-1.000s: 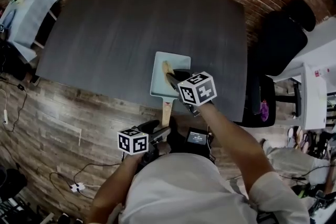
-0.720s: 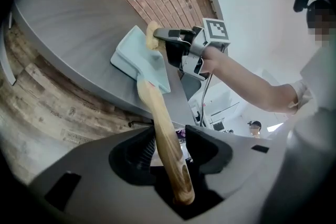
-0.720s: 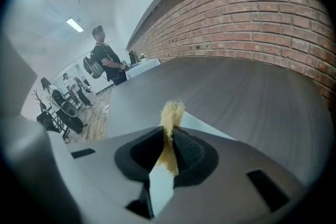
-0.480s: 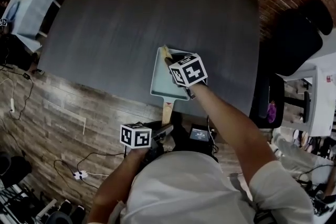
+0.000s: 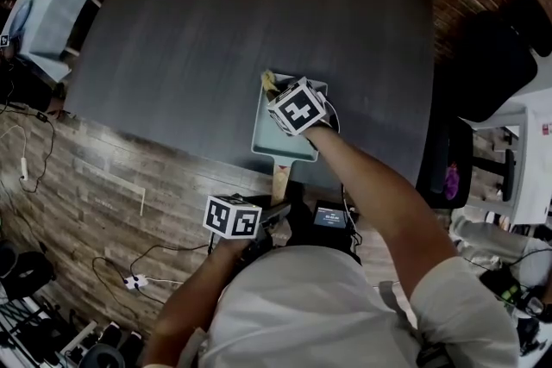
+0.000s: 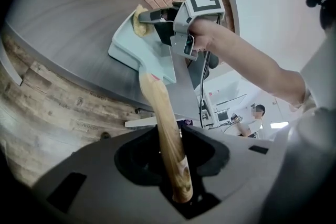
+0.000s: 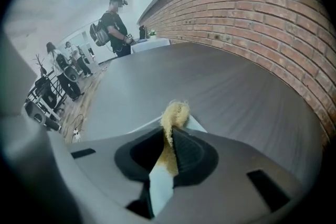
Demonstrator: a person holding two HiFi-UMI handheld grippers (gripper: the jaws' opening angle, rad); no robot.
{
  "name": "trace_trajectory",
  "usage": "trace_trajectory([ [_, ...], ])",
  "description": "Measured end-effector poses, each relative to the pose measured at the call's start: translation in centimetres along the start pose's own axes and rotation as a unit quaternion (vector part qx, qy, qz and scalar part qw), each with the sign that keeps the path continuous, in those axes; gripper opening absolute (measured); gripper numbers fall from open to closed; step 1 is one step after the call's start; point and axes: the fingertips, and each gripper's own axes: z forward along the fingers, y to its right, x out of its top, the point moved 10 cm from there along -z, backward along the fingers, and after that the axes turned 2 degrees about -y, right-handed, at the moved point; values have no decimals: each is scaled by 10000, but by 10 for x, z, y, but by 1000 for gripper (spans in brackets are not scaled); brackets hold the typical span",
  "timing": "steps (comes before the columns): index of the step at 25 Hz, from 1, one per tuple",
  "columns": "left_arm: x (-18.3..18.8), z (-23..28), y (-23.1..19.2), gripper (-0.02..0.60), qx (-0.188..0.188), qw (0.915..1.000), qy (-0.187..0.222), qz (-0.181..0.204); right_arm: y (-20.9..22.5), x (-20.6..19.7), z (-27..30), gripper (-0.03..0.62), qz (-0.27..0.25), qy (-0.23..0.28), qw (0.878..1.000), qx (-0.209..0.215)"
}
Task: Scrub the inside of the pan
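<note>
Looking down from my head, my right claw (image 5: 278, 96) sits inside the pale blue pan (image 5: 264, 138), pinching a yellow sponge (image 5: 269, 82) at the pan's far corner. My left claw (image 5: 278, 209) is at the near end of the wooden handle (image 5: 280, 179). The pan rests by the close edge of a dark table (image 5: 198, 21).

From the left claw, its jaws have just been closing and clamp the handle, which runs ahead to the pan.

From the right claw, the jaws squeeze the sponge flat, with its tuft poking out ahead. Beyond lie the table, a brick wall (image 7: 252, 23) on the right and people (image 7: 118, 23) standing on the left.
</note>
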Motion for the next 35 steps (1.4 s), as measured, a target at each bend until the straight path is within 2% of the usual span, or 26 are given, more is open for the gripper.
trace_trajectory([
  [12,6,3,2,141,6,9981,-446,413,-14,-4,1,52,-54,-61,9991,419],
  [24,10,7,3,146,-59,9969,-597,502,-35,-17,1,52,-60,-250,9945,1014],
  [31,12,8,3,146,-92,9964,-672,507,-45,-24,-2,52,-256,-375,9902,1321],
  [35,12,10,3,147,-124,9960,-720,512,-53,-27,-2,52,-575,-515,9844,1581],
])
